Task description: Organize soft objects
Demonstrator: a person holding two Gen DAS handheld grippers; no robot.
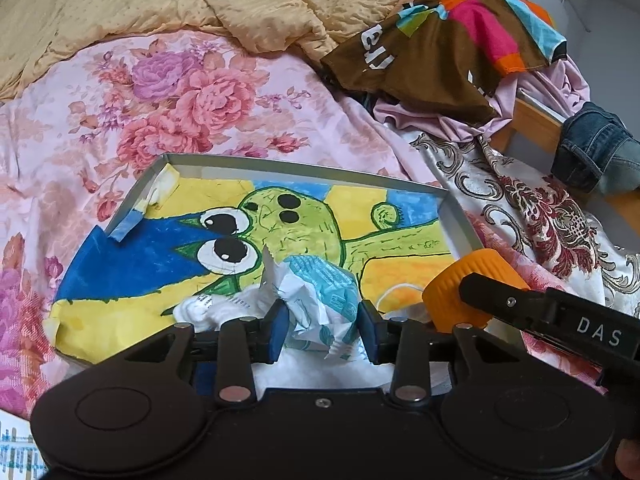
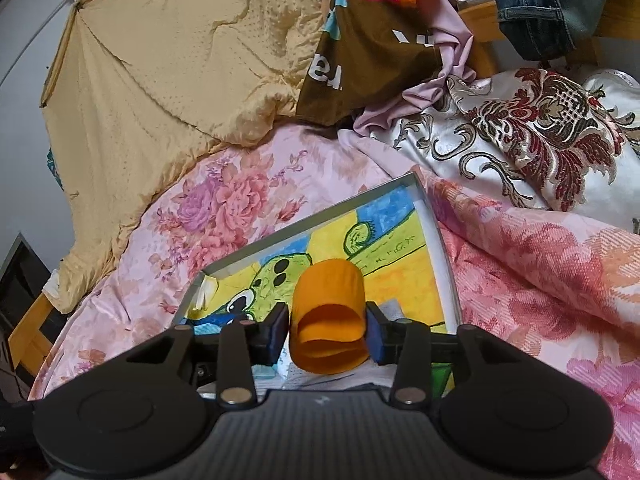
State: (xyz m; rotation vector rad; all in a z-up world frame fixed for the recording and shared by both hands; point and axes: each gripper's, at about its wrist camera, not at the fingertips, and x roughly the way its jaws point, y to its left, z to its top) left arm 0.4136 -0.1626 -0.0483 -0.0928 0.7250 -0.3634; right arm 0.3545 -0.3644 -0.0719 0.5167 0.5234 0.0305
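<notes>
Now both your grippers hold items over the tray (image 1: 456, 208).
Left gripper (image 1: 323, 326) pinches a crumpled wrapper (image 1: 320, 304) at lower centre; right gripper (image 2: 327, 330) squeezes an orange cup (image 2: 328, 320).

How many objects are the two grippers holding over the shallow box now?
2. The left gripper holds a crumpled white-and-teal packet over the painted box. The right gripper squeezes a soft orange cup beside it. More may be hidden beneath the fingers.

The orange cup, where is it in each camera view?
Left wrist: orange cup at lower right, clamped by the right hand-held gripper.
Right wrist: lower centre, squashed between the fingers.
Shared landmark: the cartoon-lined tray, beneath the cup in both.
</notes>
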